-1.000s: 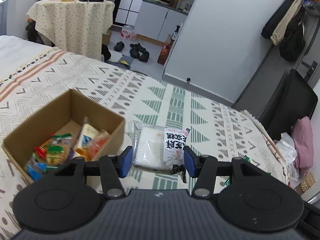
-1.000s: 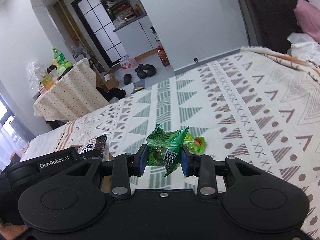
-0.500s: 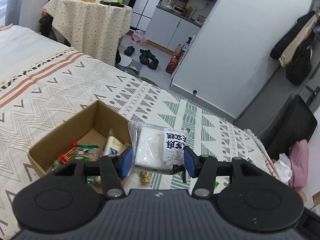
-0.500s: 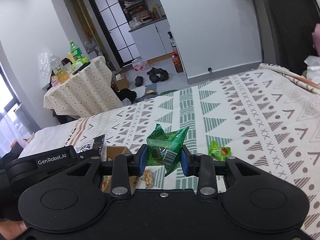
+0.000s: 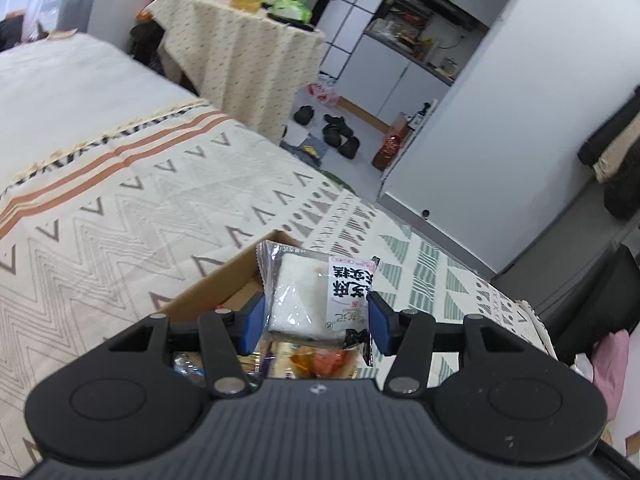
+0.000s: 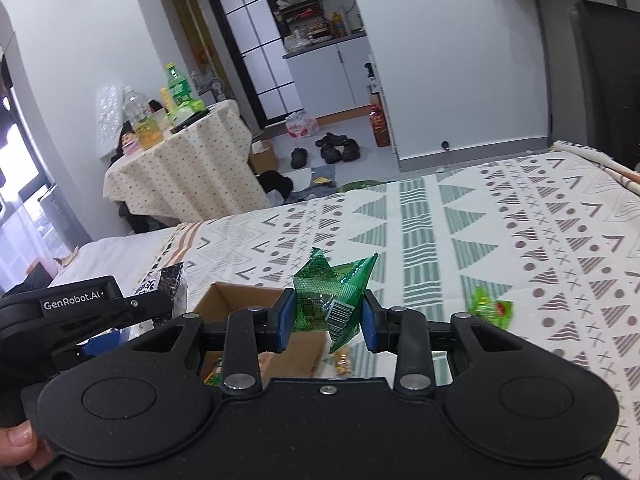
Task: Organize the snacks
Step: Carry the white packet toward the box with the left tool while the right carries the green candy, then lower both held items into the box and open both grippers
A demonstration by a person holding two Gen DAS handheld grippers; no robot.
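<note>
Left tool is clamping a clear-wrapped white cake packet, holding it above the open cardboard box on the patterned bedspread; other snacks are lying inside the box. Right tool is pinching a crumpled green snack packet, with the box at 7 o'clock of it. Another green packet is lying on the bedspread at 3 o'clock of the right tool. Left tool is showing at 9 o'clock in the right wrist view.

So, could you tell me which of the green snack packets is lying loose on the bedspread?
The small green packet with the red patch, right of the cardboard box; the other green packet is clamped in the right hand-held gripper.
</note>
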